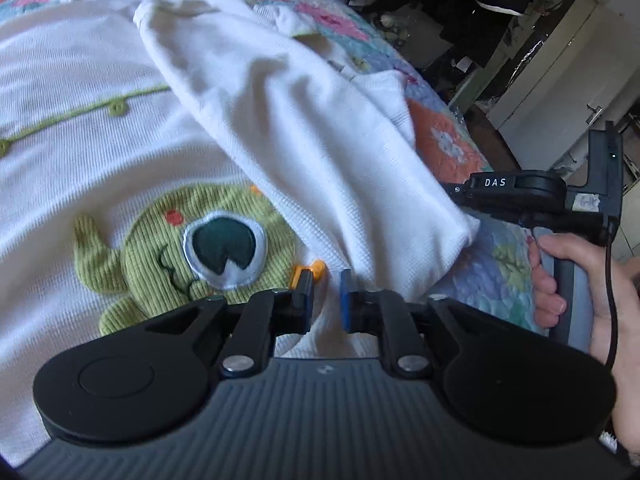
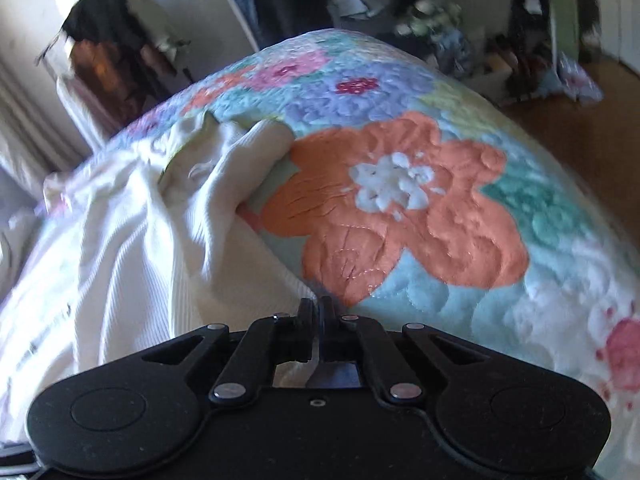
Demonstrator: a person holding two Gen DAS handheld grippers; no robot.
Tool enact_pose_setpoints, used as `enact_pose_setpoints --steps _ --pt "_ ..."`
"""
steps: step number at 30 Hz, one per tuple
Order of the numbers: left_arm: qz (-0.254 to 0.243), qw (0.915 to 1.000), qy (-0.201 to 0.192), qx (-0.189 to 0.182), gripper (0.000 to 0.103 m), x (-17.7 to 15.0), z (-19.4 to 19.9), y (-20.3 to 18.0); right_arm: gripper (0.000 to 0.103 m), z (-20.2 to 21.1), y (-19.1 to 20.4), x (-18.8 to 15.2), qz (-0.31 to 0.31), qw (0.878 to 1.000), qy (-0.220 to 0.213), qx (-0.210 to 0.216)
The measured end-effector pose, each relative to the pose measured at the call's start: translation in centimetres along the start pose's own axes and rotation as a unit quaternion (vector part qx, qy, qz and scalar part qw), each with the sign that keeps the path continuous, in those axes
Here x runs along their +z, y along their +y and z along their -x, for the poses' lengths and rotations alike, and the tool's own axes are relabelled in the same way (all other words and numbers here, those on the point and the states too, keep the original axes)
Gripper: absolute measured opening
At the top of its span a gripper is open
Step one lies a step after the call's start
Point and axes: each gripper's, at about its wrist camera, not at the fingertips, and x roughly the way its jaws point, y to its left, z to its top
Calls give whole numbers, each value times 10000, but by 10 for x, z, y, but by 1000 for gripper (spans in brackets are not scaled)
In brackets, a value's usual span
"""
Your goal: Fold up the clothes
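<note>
- Left wrist view: the left gripper (image 1: 326, 296) hangs over the near part of a white ribbed garment (image 1: 100, 152) spread on a floral quilt (image 1: 444, 140). Its jaws stand a little apart, with bare cloth showing in the gap and nothing pinched.
- A green one-eyed monster patch (image 1: 180, 256) lies just left of the fingers; a green button strip (image 1: 80, 114) runs farther off to the left.
- A white sleeve (image 1: 304, 140) lies slanted over the garment from far left to near right. Its cuff end reaches the right gripper (image 1: 454, 194), whose fingers meet the cuff. A hand (image 1: 572, 284) grips that tool's handle at the right edge.
- The quilt's right edge curves just beyond the sleeve, and past it the floor is crowded with a white cabinet (image 1: 560, 80) and dark clutter.
- Right wrist view: the right gripper (image 2: 316, 312) has its fingers pressed together on the white cloth edge (image 2: 308, 288) at the near middle.
- The garment (image 2: 120, 240) lies rumpled on the left; its right border falls against the quilt (image 2: 400, 200), whose large orange flower lies uncovered.
- Right and far of the cloth the quilt is open; wooden floor (image 2: 580, 128) shows beyond its right edge.
</note>
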Motion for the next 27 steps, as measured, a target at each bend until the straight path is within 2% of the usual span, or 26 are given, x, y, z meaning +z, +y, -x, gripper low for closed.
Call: enact_pose_setpoints --steps 2,4,5,6,9,11,12,13,15,17,19,20,21,22,23,24,26,27 --pt "-21 10000 57 22 29 0 0 0 3 6 3 -3 87 9999 -69 -114" --pt "-22 10000 74 -6 32 -3 2 1 4 13 10 -5 276 9977 -106 -605" --pt "-12 9999 82 -63 36 -5 3 1 10 19 12 -5 320 9962 -136 -800" --pt "15 9999 86 -132 43 -6 2 1 13 27 9 -6 203 9968 -181 -757" --pt "242 9991 66 -350 57 -3 -10 2 22 47 -10 -12 -828 9964 -185 5" --pt "297 9990 91 -324 58 1 -19 -1 31 50 -20 -23 -1474 9882 11 414" --pt "229 9994 61 -268 57 2 -22 -4 35 48 -24 -29 -1753 9833 147 474" --pt "149 9996 30 -218 57 3 -23 -8 44 46 -28 -35 -2040 9773 269 496" --pt "42 9999 -42 -136 54 1 -22 -16 46 41 -37 -45 -2625 9618 340 697" --pt "-4 9999 -77 -65 52 -3 -21 -18 47 34 -45 -51 -3161 9413 395 1118" --pt "-8 10000 -72 -1 51 -7 -20 -17 47 23 -48 -55 -3426 9276 533 1389" --pt "24 10000 -71 -18 51 -8 -19 -15 34 20 -47 -57 -3458 9257 533 1437" --pt "60 9999 -69 -41 51 -10 -18 -12 19 19 -44 -57 -3436 9258 475 1502" --pt "100 9999 -53 -56 51 -11 -16 -10 10 21 -41 -54 -3331 9289 346 1583" --pt "140 9999 -33 -70 51 -13 -15 -8 9 29 -35 -48 -3085 9380 164 1572" --pt "163 9998 18 -73 51 -15 -13 -7 8 40 -27 -41 -2672 9538 -50 1373" --pt "152 9998 77 -70 51 -19 -9 -5 5 57 -2 -33 -1537 9870 -223 424" --pt "128 9998 79 -89 51 -22 -7 -4 4 61 9 -31 -1060 9941 -213 -11"
